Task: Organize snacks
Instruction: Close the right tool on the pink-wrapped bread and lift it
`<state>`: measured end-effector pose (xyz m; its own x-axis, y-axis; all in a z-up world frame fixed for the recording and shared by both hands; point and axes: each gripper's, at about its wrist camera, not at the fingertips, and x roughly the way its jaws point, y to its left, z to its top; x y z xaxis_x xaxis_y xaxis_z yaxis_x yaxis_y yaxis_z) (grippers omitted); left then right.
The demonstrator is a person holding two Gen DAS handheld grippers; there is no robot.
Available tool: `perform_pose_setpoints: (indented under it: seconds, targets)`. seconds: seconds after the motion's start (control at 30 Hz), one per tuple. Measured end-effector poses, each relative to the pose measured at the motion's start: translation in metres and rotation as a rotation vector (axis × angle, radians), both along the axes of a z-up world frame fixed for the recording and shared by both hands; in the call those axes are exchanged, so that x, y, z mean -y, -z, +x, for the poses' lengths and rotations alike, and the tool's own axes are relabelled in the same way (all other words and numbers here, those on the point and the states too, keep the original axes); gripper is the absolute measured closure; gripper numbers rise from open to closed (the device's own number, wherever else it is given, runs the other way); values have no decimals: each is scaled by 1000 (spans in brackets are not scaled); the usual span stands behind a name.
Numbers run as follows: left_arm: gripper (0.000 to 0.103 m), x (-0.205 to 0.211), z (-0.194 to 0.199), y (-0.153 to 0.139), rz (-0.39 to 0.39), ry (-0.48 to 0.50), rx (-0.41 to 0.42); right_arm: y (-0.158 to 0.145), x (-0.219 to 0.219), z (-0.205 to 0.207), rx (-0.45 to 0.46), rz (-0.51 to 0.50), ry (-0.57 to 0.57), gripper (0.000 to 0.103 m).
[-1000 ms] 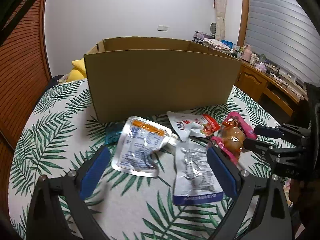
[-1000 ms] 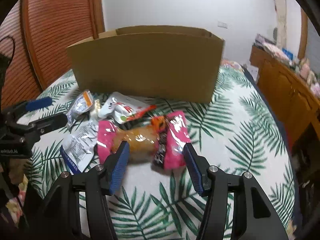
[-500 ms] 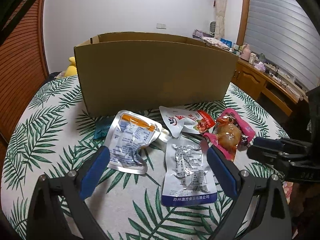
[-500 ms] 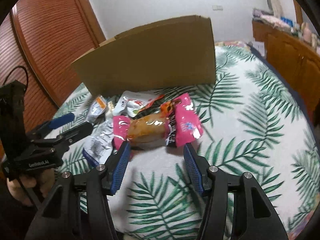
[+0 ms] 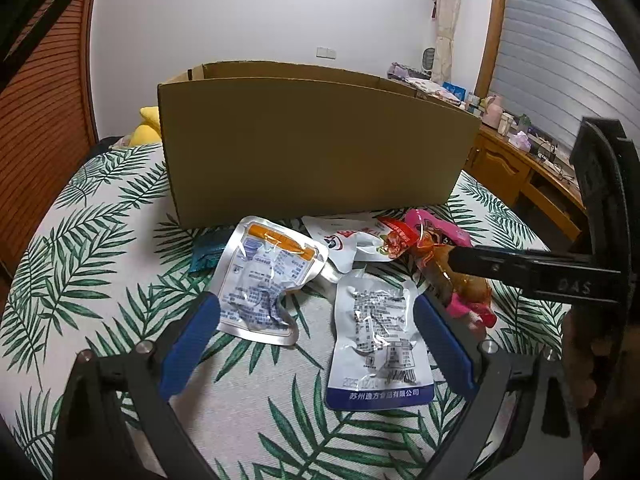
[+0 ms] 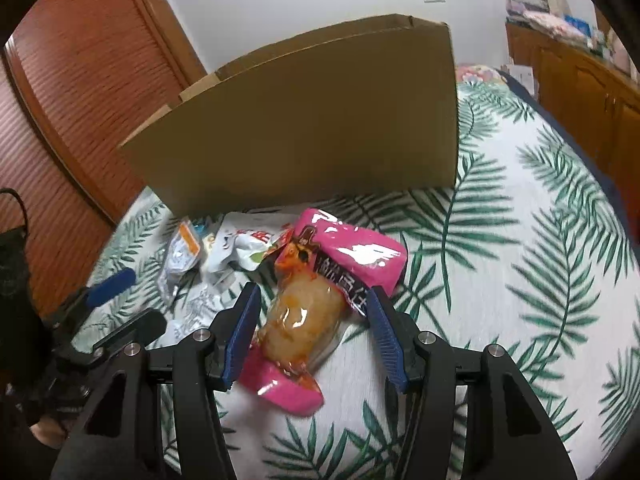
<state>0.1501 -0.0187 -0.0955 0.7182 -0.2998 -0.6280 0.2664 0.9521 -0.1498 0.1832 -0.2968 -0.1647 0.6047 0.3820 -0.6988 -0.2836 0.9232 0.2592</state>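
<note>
Right gripper: jaws apart, straddling the pink-ended clear snack packet at 6 o'clock, pads seemingly not yet pressing.

Left gripper: jaws apart, empty, over silver foil pouches.

Brown cardboard box: 12 o'clock, beyond.

Step, as judged: grasping. Next: close, lift, carry boxward.

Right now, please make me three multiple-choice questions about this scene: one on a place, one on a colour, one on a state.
1. Where does the pink packet lie? A. between the right fingers B. on a shelf C. on the floor
2. The stripe on the left silver pouch is: A. green B. orange C. purple
3. The left fingers are: A. shut on a pouch B. shut, empty C. open, empty
Answers: A, a finger shows on each side of it; B, orange runs across its top; C, a wide gap, nothing gripped.
</note>
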Motion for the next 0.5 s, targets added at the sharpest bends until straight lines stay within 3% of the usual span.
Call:
perform_pose_setpoints:
  seconds: [0.1,0.17,0.3,0.33,0.43,0.5]
  targets:
    - [5,1,1,1,2,0,-4,3,-6,4,2,-61,-9,45]
    - [5,1,1,2,9,-1,-6,8,-9,4,-4,-100,-19,38]
    - [5,2,2,5,14,-4,-14,16,-9,6,3,-132,-34,40]
    - [5,3,1,5,14,-4,-15,17,-10,5,4,-139,-35,42]
    - [5,4,2,5,21,2,-17,18,-10,0,18,-161,-51,62]
    - [5,5,1,4,24,10,-15,17,-6,-2,9,-141,-64,65]
